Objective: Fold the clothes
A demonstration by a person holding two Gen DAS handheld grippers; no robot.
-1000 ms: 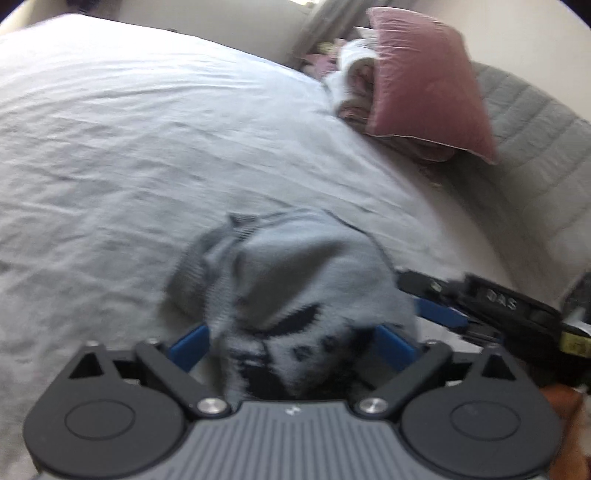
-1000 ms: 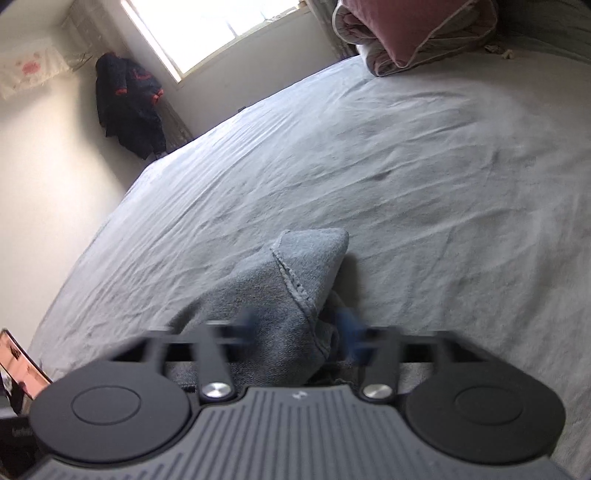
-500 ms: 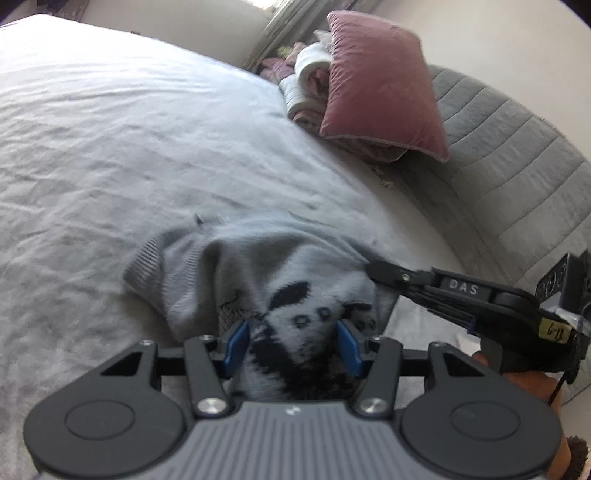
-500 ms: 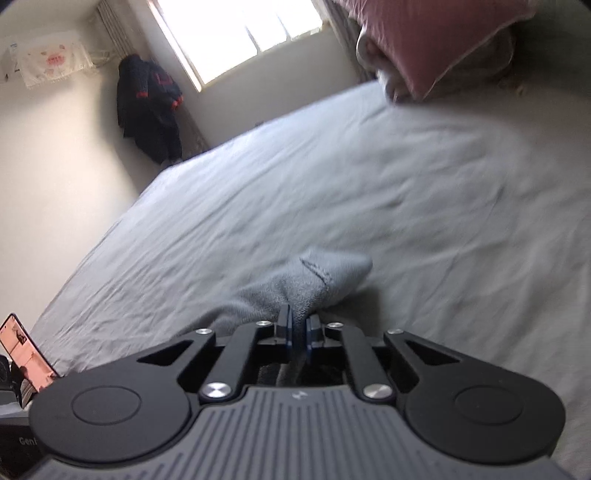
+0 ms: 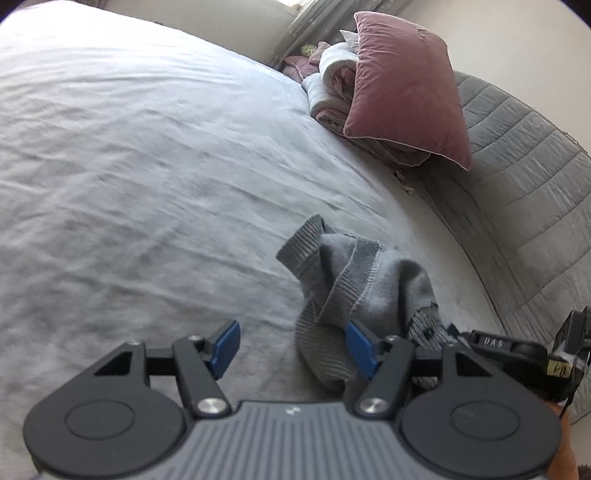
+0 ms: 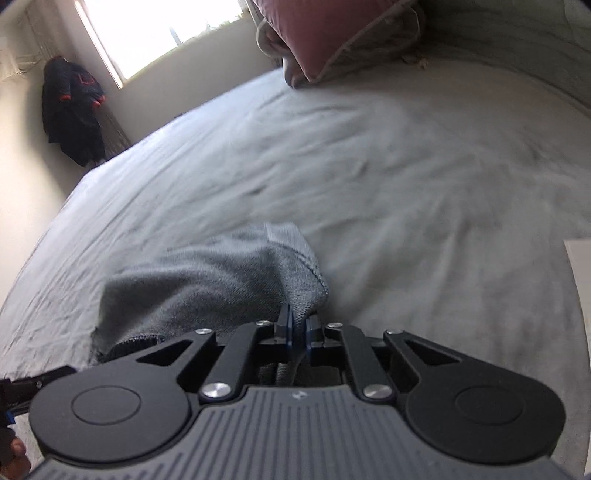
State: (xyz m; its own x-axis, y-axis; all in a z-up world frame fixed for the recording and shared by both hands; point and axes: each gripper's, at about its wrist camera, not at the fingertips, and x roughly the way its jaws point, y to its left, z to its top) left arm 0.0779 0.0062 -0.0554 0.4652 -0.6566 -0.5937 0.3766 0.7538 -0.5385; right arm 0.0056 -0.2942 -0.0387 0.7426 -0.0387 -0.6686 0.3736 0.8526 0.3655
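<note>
Two grippers: both in view, over a grey bed sheet (image 5: 147, 166).
Sweater (image 5: 354, 288): grey knit, bunched in a heap on the near right part of the sheet in the left view; ribbed hem turned up at the far side, a dark pattern showing at its right end.
Left gripper (image 5: 293, 349): jaws apart, about middling width, and they have just been opening a little. Bare sheet lies between the blue pads; the right pad (image 5: 360, 349) stands in front of the sweater's near left edge, contact not clear. No cloth pinched.
Right gripper (image 6: 297, 328): jaws drawn narrow, clamped on a fold of the sweater (image 6: 207, 284); knit runs between the pads and back under the body. Seen from the left view it comes in from the right edge (image 5: 458, 338), tip at the patterned end.
Sweater, right view: a seamed corner stands up just beyond the tip; the rest trails to the near left.
Pillow (image 5: 406, 92): pink, far right, leaning on rolled bedding (image 5: 332, 85).
Headboard (image 5: 517, 184): grey, quilted, along the right.
Window (image 6: 166, 22): bright, far left in the right view; dark jacket (image 6: 72, 110) hanging beside it.
</note>
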